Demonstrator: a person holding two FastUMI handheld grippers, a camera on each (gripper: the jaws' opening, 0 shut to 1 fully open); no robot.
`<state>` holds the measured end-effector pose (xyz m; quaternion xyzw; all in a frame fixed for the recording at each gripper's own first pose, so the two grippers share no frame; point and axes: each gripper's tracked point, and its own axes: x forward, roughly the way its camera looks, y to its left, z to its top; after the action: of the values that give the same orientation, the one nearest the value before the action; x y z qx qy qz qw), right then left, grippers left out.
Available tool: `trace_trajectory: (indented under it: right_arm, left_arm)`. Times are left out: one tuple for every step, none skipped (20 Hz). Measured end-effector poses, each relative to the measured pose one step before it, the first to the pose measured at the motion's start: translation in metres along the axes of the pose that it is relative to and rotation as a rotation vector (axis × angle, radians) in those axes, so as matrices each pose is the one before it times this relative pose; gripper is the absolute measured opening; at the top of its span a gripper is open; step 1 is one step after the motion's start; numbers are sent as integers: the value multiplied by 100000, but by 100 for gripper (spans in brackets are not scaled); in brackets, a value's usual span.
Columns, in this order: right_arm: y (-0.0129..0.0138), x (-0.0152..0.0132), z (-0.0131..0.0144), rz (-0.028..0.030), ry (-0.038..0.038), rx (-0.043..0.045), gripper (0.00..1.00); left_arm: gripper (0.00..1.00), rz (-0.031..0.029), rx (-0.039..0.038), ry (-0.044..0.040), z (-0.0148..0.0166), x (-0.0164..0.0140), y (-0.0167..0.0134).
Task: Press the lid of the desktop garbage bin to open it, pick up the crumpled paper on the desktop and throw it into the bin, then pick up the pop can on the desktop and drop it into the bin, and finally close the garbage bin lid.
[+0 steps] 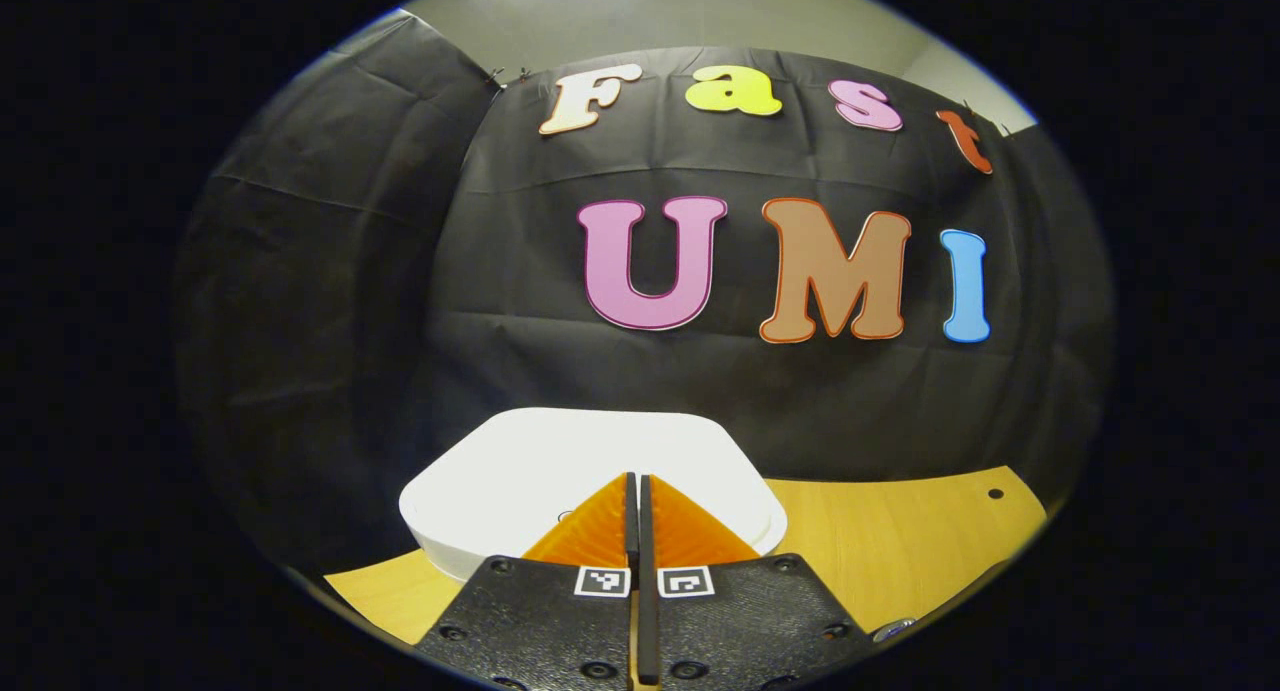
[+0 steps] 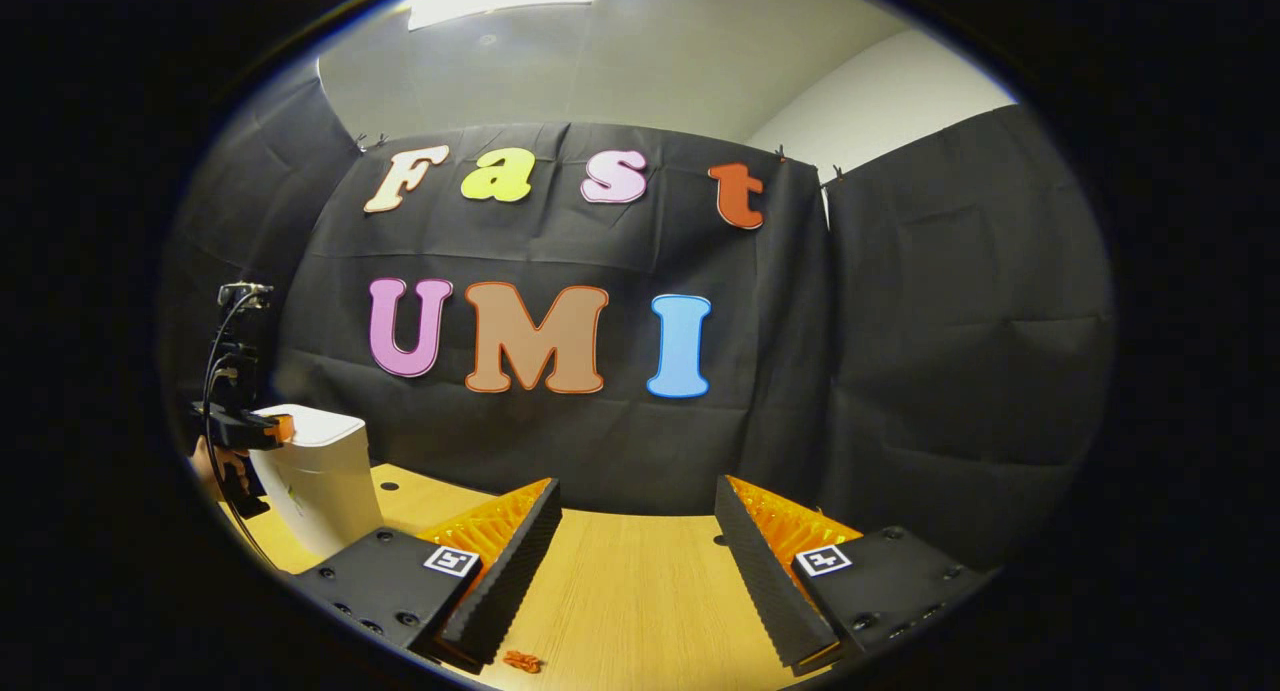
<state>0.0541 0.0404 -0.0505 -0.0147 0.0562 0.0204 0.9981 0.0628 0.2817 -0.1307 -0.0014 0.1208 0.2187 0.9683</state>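
Closed finger to finger, with nothing between them, the left gripper [image 1: 637, 491] sits at the bottom centre of the left gripper view, its tips lying over the white lid [image 1: 600, 461] of the garbage bin. Whether the tips actually touch the lid cannot be told from that angle. Lower left in the right gripper view, the same gripper reaches onto the top edge of the bin [image 2: 315, 481] from the frame's left side, with a hand [image 2: 215, 471] partly visible behind it and a cable running up from it. The lid looks flat and shut in both views.

Judged from this, the first step is in hand: pressing the lid to open it. The next move seems to call for a short, firm push down through the closed tips, then a lift away so the lid can spring up.

At the bottom of the right gripper view, the right gripper [image 2: 630, 531] is spread wide and empty above the wooden desktop [image 2: 620, 581], well apart from the bin. A small orange scrap [image 2: 522, 661] lies on the wood at the bottom edge, just below its left-hand finger.
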Motion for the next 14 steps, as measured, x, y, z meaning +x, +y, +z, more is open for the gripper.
trace_trajectory:
  right_arm:
    - [308,-32,326,625,-1146,364,98]
    - [153,13,409,378,-1287,296,96]
    - [194,-77,344,716,-1276,234,96]
    - [310,47,446,876,-1172,-116,99]
    - [205,107,251,480,-1071,-382,99]
    - [34,113,195,112,-781,-128,98]
    - [98,-9,111,447,-327,476,98]
    - [247,67,83,563,-139,778,98]
    - [162,59,-42,554,-78,672,99]
    - [223,56,39,562,28,353,98]
    - [56,151,-90,500,39,180,99]
    - [159,106,14,529,-54,178,99]
    - [207,-27,-97,678,66,339,99]
    - [350,211,-60,1125,149,409,99]
  left_arm:
    - [0,616,2201,-3967,619,-135,291]
    - [0,653,3032,-2321,488,-79,-64]
    - [0,1060,3321,-1629,555,182,-116]
    - [0,464,2435,357,160,-110,-49]
    - [0,-1502,1241,-769,325,-94,-416]
    - [9,-342,264,-2125,848,-300,-122]
    - [10,-1052,-846,-3902,1293,-575,14]
    - [19,-2078,-1358,-3557,1420,-557,-325]
    - [33,-1088,-691,-3180,1348,-446,-188]
    - [43,-811,-213,-2169,954,-514,-20]
    - [48,-1548,-258,-1455,631,-706,-323]
    - [58,-1015,-496,-1384,764,-522,-119]
    - [68,8,-824,-1530,853,-885,89]
    - [72,15,-1125,-994,739,-896,9]
